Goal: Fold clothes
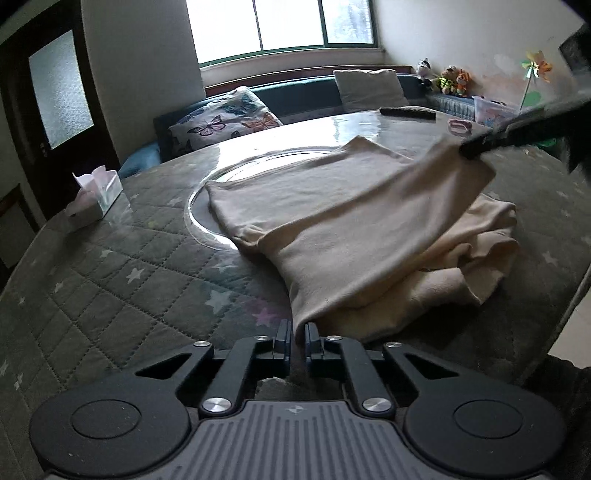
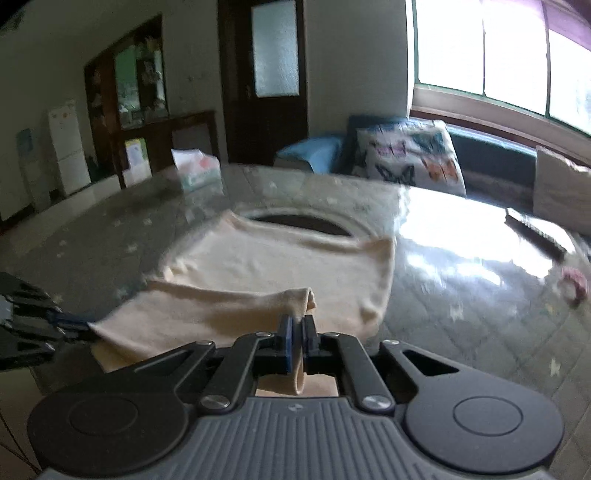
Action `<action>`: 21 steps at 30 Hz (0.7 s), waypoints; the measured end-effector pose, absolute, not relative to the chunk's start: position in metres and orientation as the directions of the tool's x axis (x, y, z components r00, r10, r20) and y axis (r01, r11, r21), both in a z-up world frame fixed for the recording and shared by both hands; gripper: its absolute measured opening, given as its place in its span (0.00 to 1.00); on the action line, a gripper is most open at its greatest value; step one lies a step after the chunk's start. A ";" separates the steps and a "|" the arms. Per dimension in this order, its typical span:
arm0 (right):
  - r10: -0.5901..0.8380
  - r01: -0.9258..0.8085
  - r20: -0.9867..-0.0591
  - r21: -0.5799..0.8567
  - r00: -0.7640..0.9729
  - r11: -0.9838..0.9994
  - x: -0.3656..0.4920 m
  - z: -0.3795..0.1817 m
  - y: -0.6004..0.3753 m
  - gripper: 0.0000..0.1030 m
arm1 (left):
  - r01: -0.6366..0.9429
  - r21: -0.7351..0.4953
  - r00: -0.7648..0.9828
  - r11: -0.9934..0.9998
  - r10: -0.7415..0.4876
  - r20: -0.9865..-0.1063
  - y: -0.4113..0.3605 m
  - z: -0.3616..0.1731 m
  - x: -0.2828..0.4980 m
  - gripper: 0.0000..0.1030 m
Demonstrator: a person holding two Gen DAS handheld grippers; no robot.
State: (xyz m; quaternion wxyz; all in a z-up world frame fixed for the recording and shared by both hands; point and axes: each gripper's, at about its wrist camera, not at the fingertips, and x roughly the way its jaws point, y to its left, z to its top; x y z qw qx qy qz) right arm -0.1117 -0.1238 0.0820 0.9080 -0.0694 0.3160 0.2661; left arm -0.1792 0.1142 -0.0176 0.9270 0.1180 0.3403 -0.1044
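Daylight from the window blows out white; the room is dim. Glare streaks the glossy table. The right wrist view is motion-blurred, and both views bend at the edges.

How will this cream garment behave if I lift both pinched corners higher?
The cream garment is probably floppy: it sags between the left gripper and right gripper. It likely drags rather than lifting clean, since the lower layers lie bunched on the quilted table cover. It seems light.
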 end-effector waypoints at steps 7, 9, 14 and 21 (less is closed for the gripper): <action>0.401 -0.494 -0.672 0.060 0.623 0.868 -0.103 0.054 -0.131 0.07 | 0.285 0.124 0.727 0.951 -0.130 -0.674 0.123 -0.011 -0.179 0.11; 0.406 -0.493 -0.650 0.056 0.642 0.868 -0.104 0.062 -0.133 0.08 | 0.282 0.122 0.733 0.952 -0.131 -0.668 0.127 -0.005 -0.180 0.11; 0.434 -0.510 -0.623 0.066 0.651 0.858 -0.097 0.070 -0.131 0.08 | 0.258 0.119 0.764 0.959 -0.127 -0.633 0.131 0.013 -0.168 0.11; 0.455 -0.544 -0.653 0.077 0.606 0.835 -0.082 0.054 -0.112 0.08 | 0.288 0.099 0.775 0.953 -0.171 -0.609 0.111 0.015 -0.126 0.11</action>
